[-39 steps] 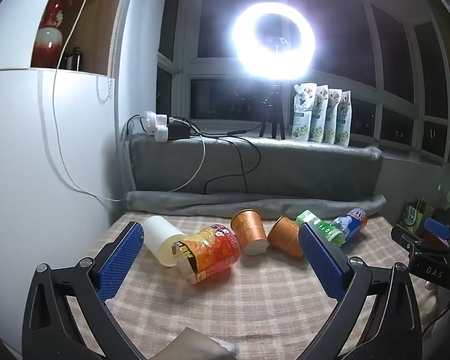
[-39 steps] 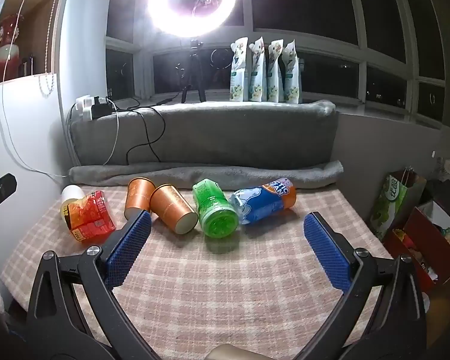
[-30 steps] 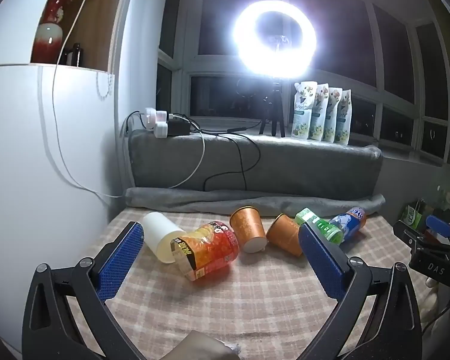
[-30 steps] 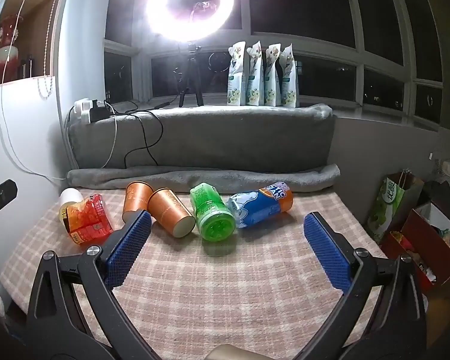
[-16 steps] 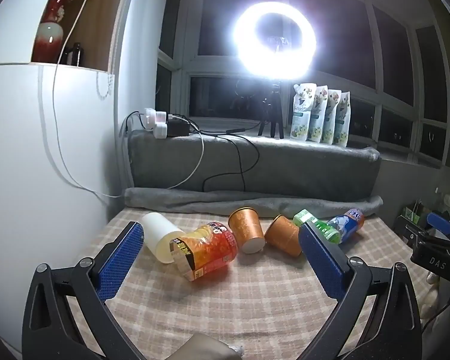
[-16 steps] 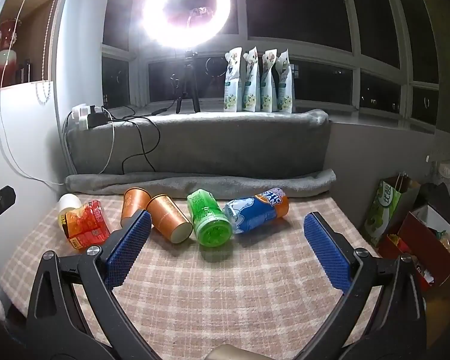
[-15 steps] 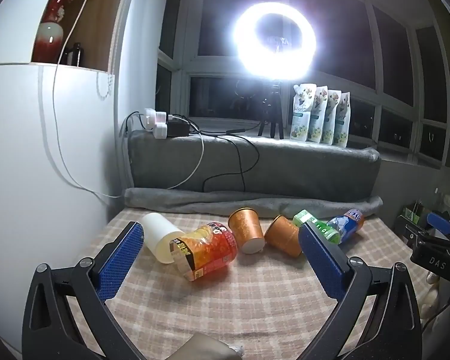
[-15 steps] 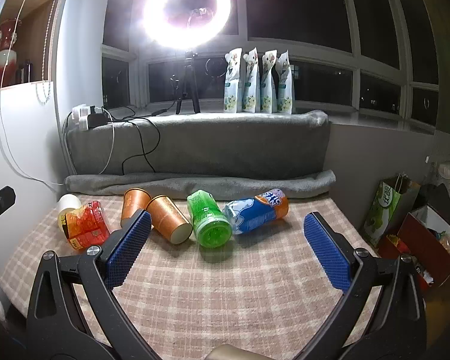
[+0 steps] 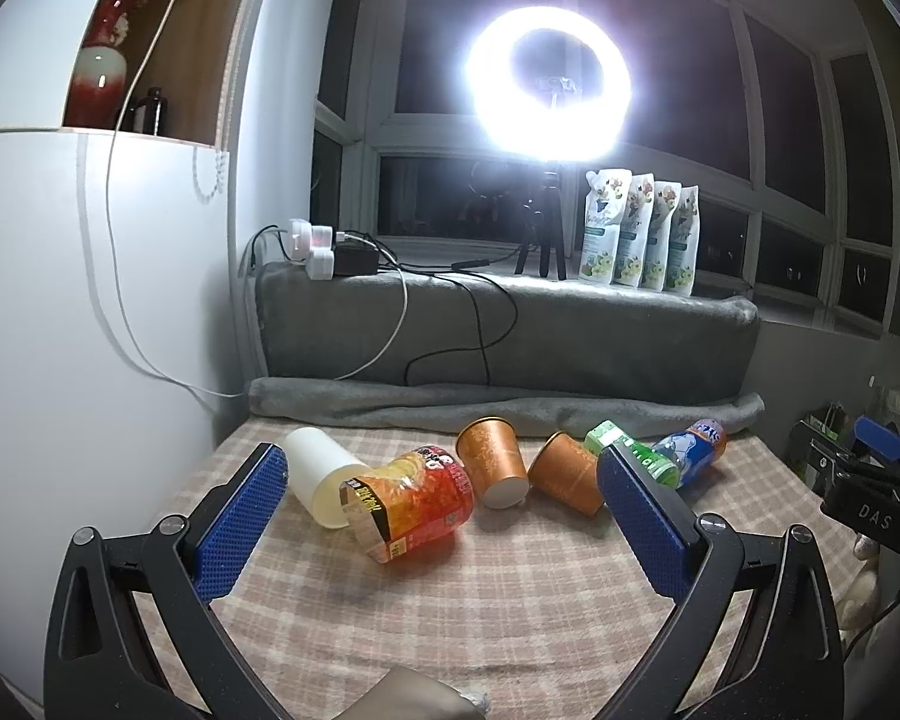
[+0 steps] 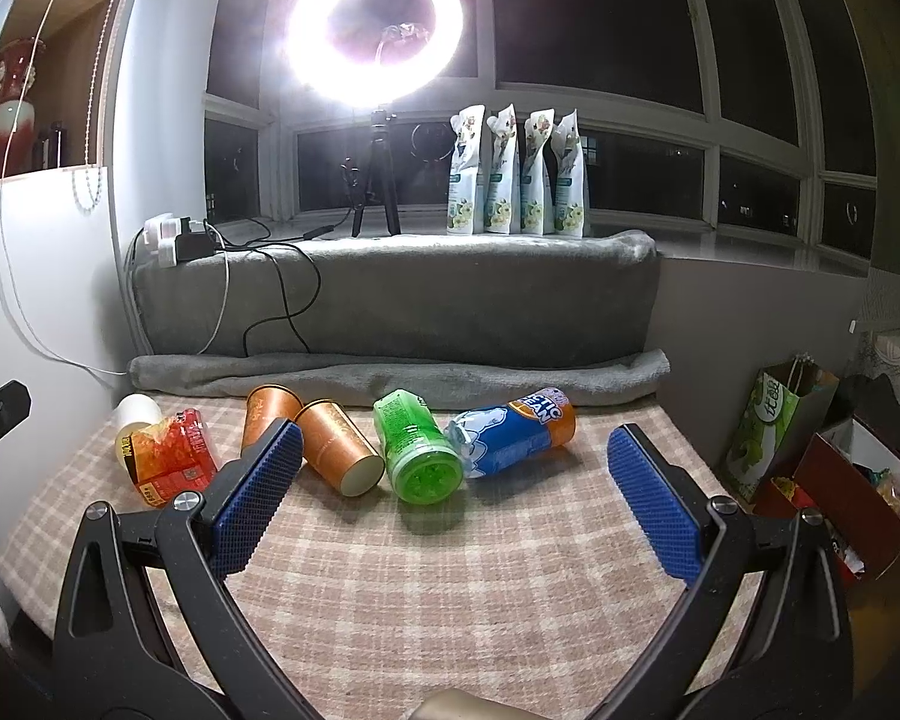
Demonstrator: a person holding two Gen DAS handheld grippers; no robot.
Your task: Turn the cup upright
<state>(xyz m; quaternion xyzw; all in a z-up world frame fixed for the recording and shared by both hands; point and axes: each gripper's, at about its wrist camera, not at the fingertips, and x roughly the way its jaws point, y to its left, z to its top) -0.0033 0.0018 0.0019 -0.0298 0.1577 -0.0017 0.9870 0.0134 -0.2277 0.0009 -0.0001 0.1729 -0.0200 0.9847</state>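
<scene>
Several cups lie on their sides in a row on the checked tablecloth: a white cup, a red noodle cup, two orange paper cups, a green cup and a blue cup. My left gripper is open and empty, above the cloth in front of the red noodle cup. My right gripper is open and empty, in front of the green cup. The red noodle cup also shows in the right wrist view.
A rolled grey blanket and a grey padded ledge back the table. A white cabinet wall stands at the left. A ring light, cables and several pouches sit on the sill. Bags and boxes stand right of the table.
Both grippers have drifted slightly, so the cups sit a little differently in each view. The cups have not moved and both grippers stay open.
</scene>
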